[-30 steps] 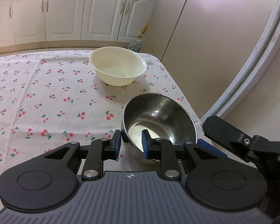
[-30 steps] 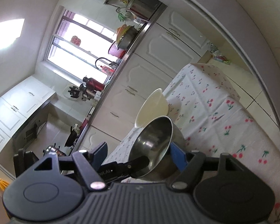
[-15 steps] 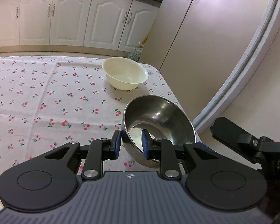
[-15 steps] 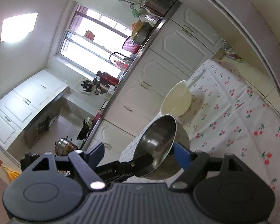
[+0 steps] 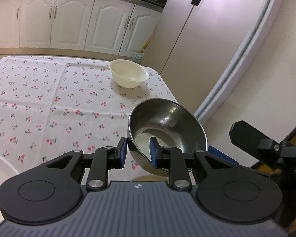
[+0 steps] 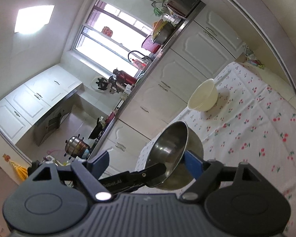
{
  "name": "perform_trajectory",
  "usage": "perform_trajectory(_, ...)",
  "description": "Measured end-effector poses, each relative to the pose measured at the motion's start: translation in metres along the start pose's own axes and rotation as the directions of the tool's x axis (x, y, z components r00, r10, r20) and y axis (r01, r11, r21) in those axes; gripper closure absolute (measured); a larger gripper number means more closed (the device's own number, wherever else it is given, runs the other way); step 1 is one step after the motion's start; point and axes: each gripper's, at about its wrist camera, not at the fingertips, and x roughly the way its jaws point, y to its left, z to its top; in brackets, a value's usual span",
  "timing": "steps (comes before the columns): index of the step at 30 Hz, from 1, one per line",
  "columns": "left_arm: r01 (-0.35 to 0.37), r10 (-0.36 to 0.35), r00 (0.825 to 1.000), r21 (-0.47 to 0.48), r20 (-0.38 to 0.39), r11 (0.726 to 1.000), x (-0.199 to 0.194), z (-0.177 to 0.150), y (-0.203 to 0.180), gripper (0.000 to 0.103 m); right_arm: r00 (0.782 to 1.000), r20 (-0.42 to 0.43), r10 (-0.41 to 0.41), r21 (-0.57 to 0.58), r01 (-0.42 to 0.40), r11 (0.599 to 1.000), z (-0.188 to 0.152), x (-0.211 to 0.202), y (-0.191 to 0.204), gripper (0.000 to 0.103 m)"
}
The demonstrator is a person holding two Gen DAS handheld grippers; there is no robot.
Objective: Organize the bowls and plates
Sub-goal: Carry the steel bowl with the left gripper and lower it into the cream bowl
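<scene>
The steel bowl is the landmark here. It hangs tilted above the near right corner of the table, which wears a cloth printed with cherries. The left gripper has it by the near rim: the jaws are drawn close together, one blue pad outside the wall and one inside, pinching the metal between them.

The right gripper sits at the bowl's right side. In the left wrist view one of its black fingers stands well off to the right of the bowl, apart from it, while a blue pad shows just behind the bowl's lower right edge. In the right wrist view the steel bowl lies between the two fingers, and the jaws are opening at this moment. One pad sits just against the bowl's outer wall and may still brush it; the fisheye angle does not settle that. The other pad stands clear of the bowl.

Beyond the steel bowl, farther along the same right edge of the table, a cream bowl rests upright on the cloth. To the bowl's left, at the near left edge of the view, the rim of a white plate shows.
</scene>
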Motion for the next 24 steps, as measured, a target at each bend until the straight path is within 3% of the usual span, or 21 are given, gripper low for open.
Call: perform_trajectory(24, 0.011, -0.012, 0.997, -0.006, -0.075, 1.0, -0.02, -0.055, 0.015, 0.077, 0.996, -0.084, -0.029, 0.072, 0.035, 0.997, -0.049, -0.029, 0.002, 0.019)
